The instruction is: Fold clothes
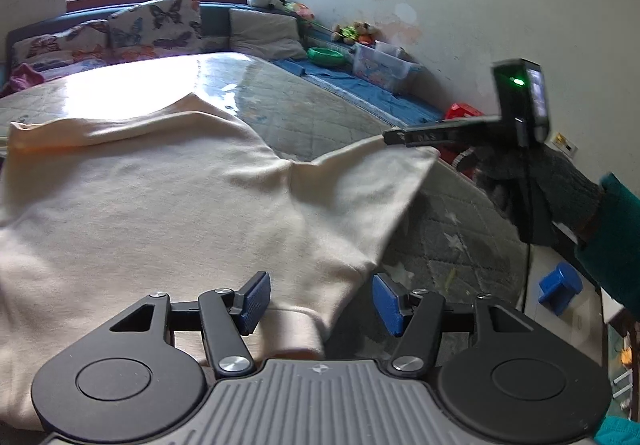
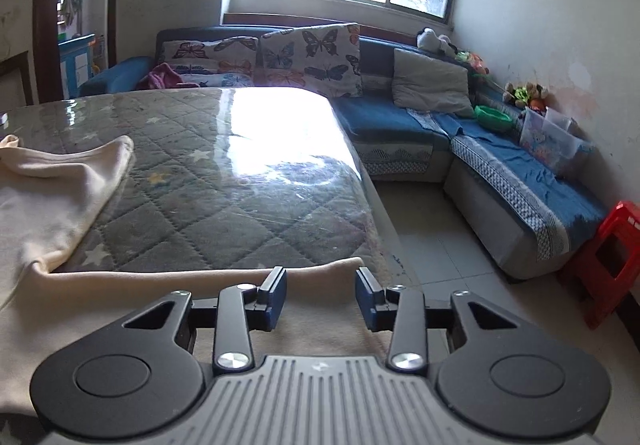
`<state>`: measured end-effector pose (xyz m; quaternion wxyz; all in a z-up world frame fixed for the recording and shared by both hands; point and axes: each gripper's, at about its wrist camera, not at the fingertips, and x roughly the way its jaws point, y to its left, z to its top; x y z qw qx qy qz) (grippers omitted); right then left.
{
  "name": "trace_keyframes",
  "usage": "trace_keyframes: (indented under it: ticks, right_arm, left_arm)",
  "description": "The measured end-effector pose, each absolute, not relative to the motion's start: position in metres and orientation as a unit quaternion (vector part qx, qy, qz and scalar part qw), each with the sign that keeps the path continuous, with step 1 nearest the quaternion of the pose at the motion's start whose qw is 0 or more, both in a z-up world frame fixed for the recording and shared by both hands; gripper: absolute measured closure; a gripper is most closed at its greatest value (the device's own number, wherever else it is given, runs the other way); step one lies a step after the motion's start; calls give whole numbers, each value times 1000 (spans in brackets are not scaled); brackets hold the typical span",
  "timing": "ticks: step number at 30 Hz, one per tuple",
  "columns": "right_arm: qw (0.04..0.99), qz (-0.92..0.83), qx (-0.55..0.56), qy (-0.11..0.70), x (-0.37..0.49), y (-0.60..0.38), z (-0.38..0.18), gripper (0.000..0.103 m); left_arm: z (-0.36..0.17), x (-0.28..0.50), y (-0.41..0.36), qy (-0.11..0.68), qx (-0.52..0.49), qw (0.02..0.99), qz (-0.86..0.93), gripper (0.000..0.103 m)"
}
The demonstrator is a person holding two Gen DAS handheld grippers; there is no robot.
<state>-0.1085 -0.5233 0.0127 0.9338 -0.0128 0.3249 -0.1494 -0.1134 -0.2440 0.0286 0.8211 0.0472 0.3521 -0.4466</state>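
A cream long-sleeved garment (image 1: 160,197) lies spread on the quilted grey table top (image 1: 312,117). My left gripper (image 1: 320,303) is open, its blue pads either side of a sleeve cuff (image 1: 298,333) near the table's front edge. My right gripper (image 2: 320,295) is open just above the other sleeve (image 2: 312,277), which stretches along the near edge. In the left wrist view the right gripper (image 1: 394,136) rests at the raised end of that sleeve (image 1: 372,173); the grip itself cannot be made out there. The garment's body (image 2: 44,197) lies to the left in the right wrist view.
A shiny plastic film covers the table (image 2: 240,181). A blue corner sofa (image 2: 500,173) with butterfly cushions (image 2: 312,57), a clear toy box (image 2: 554,141) and a green bowl (image 2: 494,117) stands behind. A red stool (image 2: 612,261) stands on the tiled floor at right.
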Motion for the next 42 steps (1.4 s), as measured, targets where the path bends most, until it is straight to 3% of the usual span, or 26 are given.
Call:
trace_keyframes:
  ticks: [5,11,20,29,32,34,36,39,42]
  right_arm:
    - [945,-104,-18,311,-111,-490,25,51]
    - [950,-37,-16,311,-100,-448,23,46]
    - [946,-27,-12,324,-93,-433,6,44]
    - [948,-34,-1,317,-98,-436,1,42]
    - [948,-33,2,317,-98,-437,1,41]
    - [948,-33,4,316,-98,-437,1,41]
    - [948,-33,5,317,-98,-438,1,41]
    - [948,-33,6,317,-98,-439,0,41]
    - [948,-33,7,317,-99,-439,0,41]
  left_arm:
    - [43,-108,-208,331,19,854,-400,42]
    - [56,-94,-128,321,-27,909,-264,42]
    - [53,-61,3,339,-111,934,-13,42]
    - [43,-23,46,374,-186,908,31,44]
    - [40,-13,47,381,-186,905,34,56]
    - [39,-6,49,385,-182,904,35,81]
    - [36,0,49,391,-178,903,31,93]
    - [45,6,46,373,-160,914,15,98]
    - [67,1,43,309,-152,938,-29,99]
